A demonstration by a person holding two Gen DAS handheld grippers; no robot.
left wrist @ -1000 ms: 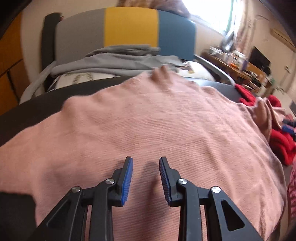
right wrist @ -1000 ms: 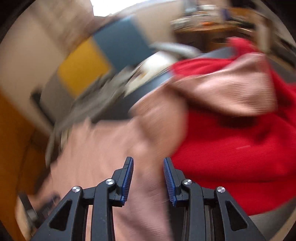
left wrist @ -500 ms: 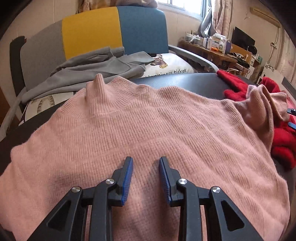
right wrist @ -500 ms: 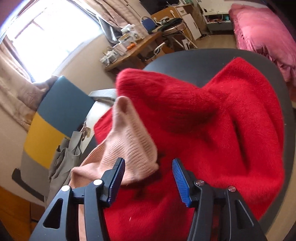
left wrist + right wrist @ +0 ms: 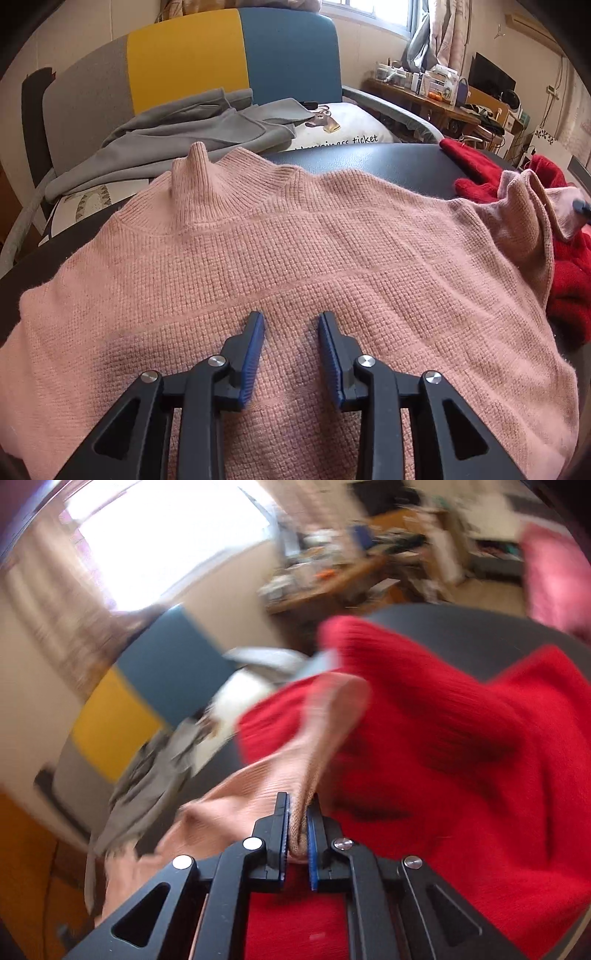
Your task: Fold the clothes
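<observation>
A pink knit sweater (image 5: 295,258) lies spread flat on a dark round table (image 5: 369,158), collar at the far side. My left gripper (image 5: 291,325) is open and empty, its fingers resting low over the sweater's body. The sweater's right sleeve (image 5: 524,206) lies bunched over a red sweater (image 5: 569,277) at the right. In the right wrist view, which is blurred, my right gripper (image 5: 297,812) is shut on the pink sleeve (image 5: 314,738), which lies over the red sweater (image 5: 461,757).
A chair with grey, yellow and blue back panels (image 5: 229,55) stands behind the table, with a grey garment (image 5: 192,125) and a printed cushion (image 5: 343,129) on it. A cluttered wooden desk (image 5: 443,103) is at the far right. The table's edge (image 5: 461,620) curves past the red sweater.
My right gripper has closed on the pink sleeve, which it only straddled half a second ago. My left gripper has lowered slightly over the sweater and stays open.
</observation>
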